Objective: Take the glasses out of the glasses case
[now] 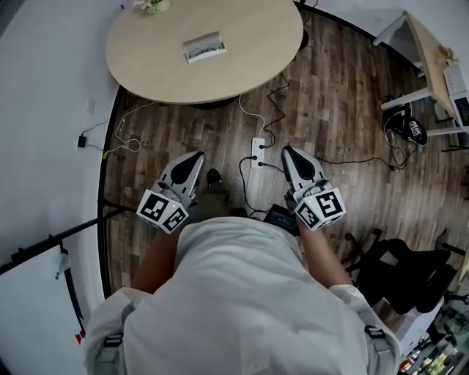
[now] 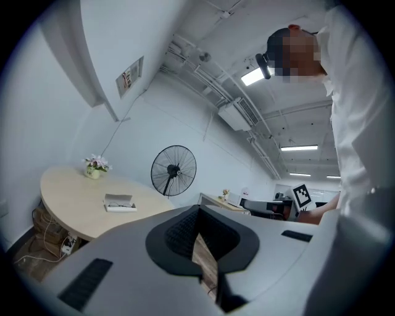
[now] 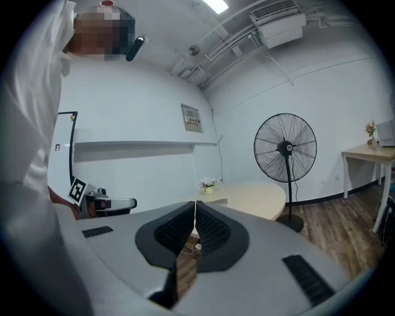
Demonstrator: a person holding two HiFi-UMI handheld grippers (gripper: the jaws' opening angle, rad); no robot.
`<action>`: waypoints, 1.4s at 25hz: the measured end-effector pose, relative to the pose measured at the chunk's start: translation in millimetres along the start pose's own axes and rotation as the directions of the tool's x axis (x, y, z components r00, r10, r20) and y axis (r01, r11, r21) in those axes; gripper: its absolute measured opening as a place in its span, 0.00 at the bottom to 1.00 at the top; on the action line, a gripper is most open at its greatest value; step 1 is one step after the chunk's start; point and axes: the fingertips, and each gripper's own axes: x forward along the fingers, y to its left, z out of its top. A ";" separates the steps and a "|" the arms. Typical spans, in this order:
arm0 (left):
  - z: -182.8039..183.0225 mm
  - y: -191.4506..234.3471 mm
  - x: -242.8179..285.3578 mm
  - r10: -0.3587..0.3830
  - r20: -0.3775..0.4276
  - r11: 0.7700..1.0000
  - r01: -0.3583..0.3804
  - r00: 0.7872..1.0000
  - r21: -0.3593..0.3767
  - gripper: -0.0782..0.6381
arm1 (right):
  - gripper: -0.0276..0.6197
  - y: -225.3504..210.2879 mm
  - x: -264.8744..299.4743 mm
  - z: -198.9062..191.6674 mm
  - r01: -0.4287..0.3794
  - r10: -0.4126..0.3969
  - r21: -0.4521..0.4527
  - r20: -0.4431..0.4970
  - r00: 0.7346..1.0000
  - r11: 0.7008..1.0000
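Observation:
An open white glasses case [image 1: 204, 47] lies on the round beige table [image 1: 242, 66] at the far side of the head view, with glasses resting inside it. From the left gripper view the case [image 2: 119, 202] is small and far off on the table [image 2: 68, 203]. My left gripper [image 1: 196, 157] and right gripper [image 1: 288, 151] hang side by side over the wooden floor, close to the person's body and well short of the table. Both are shut with nothing between their jaws, as the left gripper [image 2: 197, 215] and right gripper [image 3: 195, 206] also show in their own views.
A small flower pot [image 1: 154, 6] stands at the table's far edge. A power strip [image 1: 257, 151] and cables lie on the floor between the grippers and the table. A standing fan [image 2: 173, 171] is beyond the table. A desk [image 1: 432, 62] and a black chair [image 1: 399, 267] are at right.

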 end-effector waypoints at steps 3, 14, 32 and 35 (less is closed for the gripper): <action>20.8 33.7 17.5 0.000 0.020 1.000 0.000 1.000 -0.001 0.13 | 0.08 -13.9 33.4 13.9 0.032 -0.032 0.012 0.010 0.999 0.999; 51.0 117.0 60.6 -0.120 0.070 0.991 0.124 0.990 -0.051 0.12 | 0.08 -31.9 126.5 44.4 0.085 -0.084 -0.032 0.040 0.996 0.996; 75.2 187.5 175.7 -0.056 0.042 0.998 0.056 0.998 -0.011 0.13 | 0.08 -112.5 263.6 65.0 -0.086 0.085 -0.079 -0.025 0.996 0.993; 82.5 213.6 198.0 0.012 0.044 0.999 -0.010 0.999 -0.038 0.13 | 0.08 -131.4 300.6 76.1 -0.168 0.164 -0.108 -0.046 0.985 0.980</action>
